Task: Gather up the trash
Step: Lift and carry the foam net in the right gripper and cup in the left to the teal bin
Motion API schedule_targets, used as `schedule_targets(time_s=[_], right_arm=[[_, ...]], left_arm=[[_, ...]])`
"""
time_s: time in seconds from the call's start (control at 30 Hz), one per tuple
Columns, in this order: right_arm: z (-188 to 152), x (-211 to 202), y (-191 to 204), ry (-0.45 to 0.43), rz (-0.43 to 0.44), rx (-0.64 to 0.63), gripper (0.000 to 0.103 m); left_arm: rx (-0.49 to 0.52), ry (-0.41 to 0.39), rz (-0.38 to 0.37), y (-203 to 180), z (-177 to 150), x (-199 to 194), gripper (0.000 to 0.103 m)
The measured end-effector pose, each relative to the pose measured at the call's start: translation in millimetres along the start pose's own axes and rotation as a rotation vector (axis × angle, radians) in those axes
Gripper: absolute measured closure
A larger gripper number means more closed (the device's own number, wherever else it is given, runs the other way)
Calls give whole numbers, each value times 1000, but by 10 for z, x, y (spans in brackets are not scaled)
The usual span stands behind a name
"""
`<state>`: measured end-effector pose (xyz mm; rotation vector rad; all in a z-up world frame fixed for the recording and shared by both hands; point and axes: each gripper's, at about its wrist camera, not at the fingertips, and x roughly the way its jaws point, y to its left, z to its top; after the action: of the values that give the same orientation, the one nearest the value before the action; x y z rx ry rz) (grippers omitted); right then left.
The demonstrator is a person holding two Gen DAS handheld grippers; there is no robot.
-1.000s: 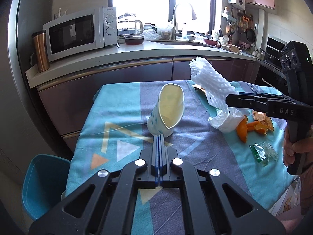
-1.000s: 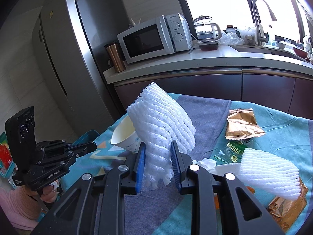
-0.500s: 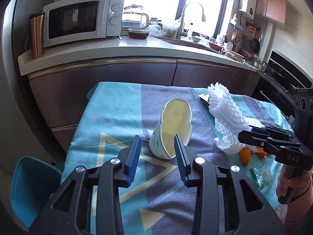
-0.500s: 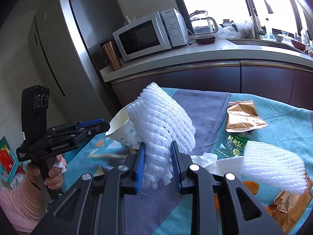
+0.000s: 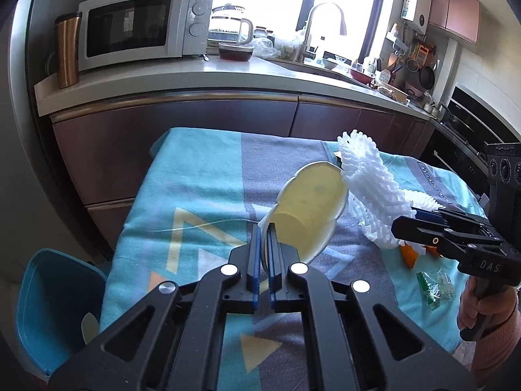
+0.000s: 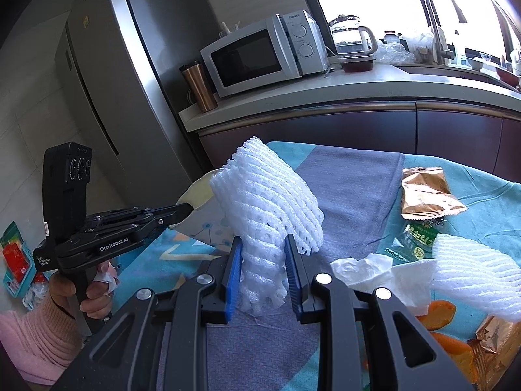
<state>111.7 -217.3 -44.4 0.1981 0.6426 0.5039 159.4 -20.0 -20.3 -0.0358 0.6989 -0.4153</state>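
The left gripper (image 5: 264, 238) had just closed, pinching the rim of the paper cup (image 5: 309, 211) above the table (image 5: 195, 176). The right gripper (image 6: 263, 262) squeezed a foam net (image 6: 267, 215) beside the cup, hiding its far wall. A green wrapper (image 5: 436, 285), perhaps plastic, lay nearby.

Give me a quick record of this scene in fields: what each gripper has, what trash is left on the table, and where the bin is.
left gripper: jaws have just closed on the rim of the paper cup
right gripper: shut on white foam fruit net
trash on table: second foam net, tissue, gold wrapper, green wrapper, orange peel
bin: blue bin on floor, left of table
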Motion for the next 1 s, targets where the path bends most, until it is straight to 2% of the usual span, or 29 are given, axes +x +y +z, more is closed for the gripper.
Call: schedule_targets(time_s=[0.2,0.53,0.6,0.77,1.0], right_arm=[[-6,118,356,18,64,-55,79],[3,549,1086,105,162,-196,79],[18,655,1254,124,180,-228,79],[40,923,1648,169,199,-314,79],[29,1321,2090,236,213,-391,79]], left_arm=[[-9,-70,75,224,-150,-498,99],[-49,-101,300,881,-539,-1205,99],[-58,-101,357,1033,-618,-1286,99],[-116,-82,438,1431,-819,-1413,99],[-199,-49,483,1856,-1048,-1449,99]])
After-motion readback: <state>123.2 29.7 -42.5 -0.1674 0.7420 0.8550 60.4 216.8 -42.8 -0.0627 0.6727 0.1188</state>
